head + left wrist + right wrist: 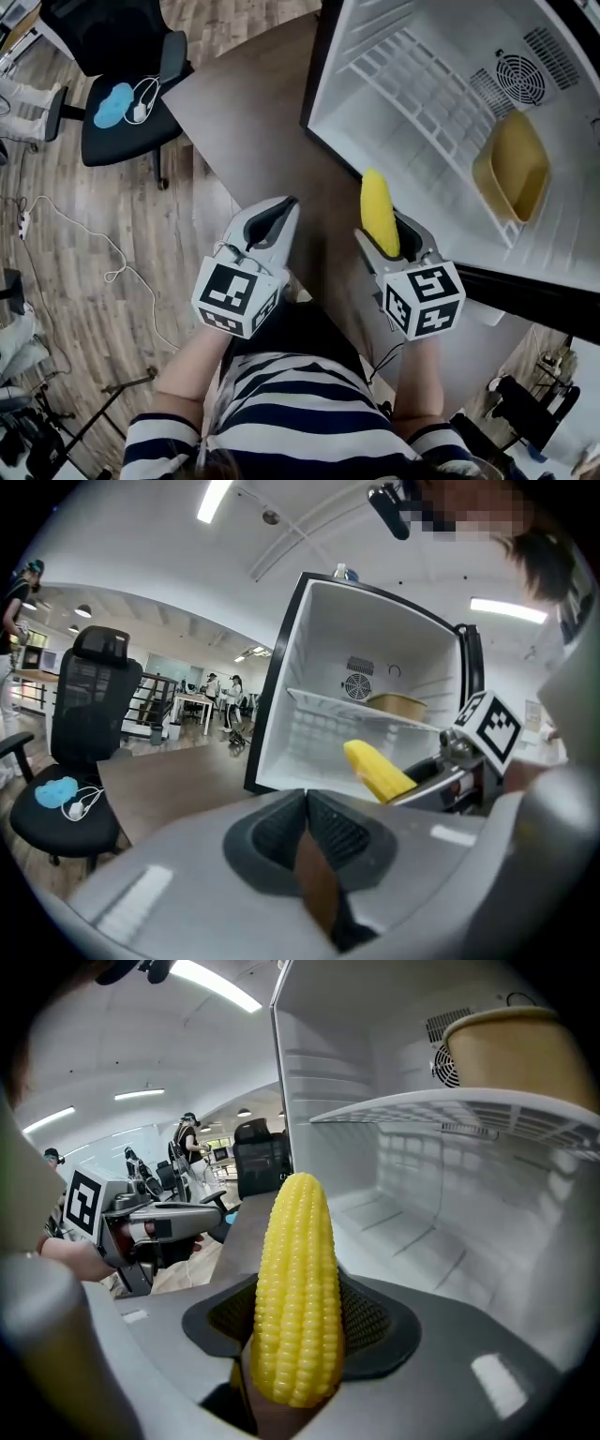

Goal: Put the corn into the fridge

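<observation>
A yellow corn cob [378,210] stands up out of my right gripper [390,246], which is shut on its lower end. In the right gripper view the corn [294,1288] points at the fridge's lower compartment [422,1232], just outside the opening. The small white fridge [412,84] sits open on the brown table [253,103]. My left gripper [284,211] is shut and holds nothing; it hovers beside the right one, over the table's edge. From the left gripper [305,806] I see the corn [377,770] in front of the fridge [319,714].
A tan bowl [514,169] rests on the fridge's wire shelf [427,103]; a fan vent [523,73] is in the back wall. A black office chair [127,112] with a blue item stands at the left on the wood floor, with a white cable [103,248] nearby.
</observation>
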Demonstrator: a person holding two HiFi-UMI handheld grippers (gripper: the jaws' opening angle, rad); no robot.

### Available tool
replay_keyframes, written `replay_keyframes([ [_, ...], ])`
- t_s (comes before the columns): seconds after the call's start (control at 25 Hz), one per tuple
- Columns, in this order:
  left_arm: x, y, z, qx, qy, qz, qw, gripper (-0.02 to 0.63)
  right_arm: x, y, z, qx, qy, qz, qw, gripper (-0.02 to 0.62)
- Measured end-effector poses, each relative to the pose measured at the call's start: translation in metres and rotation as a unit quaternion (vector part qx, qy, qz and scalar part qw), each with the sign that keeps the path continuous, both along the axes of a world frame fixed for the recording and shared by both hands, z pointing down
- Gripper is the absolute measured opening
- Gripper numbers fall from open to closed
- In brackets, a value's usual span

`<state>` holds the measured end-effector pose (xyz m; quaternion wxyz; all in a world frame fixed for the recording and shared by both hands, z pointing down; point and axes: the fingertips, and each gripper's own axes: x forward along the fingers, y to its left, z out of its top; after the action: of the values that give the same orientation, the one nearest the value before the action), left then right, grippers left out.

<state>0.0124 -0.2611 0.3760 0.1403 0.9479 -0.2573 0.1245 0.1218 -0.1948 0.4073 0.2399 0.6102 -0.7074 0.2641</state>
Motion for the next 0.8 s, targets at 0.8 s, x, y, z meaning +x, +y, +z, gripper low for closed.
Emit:
replay_keyframes([
  [0.8, 0.057, -0.038, 0.023, 0.019, 0.015, 0.019, 0.9995, 0.000, 0.108, -0.031, 0.009, 0.005, 0.111, 0.133, 0.985, 0.250],
])
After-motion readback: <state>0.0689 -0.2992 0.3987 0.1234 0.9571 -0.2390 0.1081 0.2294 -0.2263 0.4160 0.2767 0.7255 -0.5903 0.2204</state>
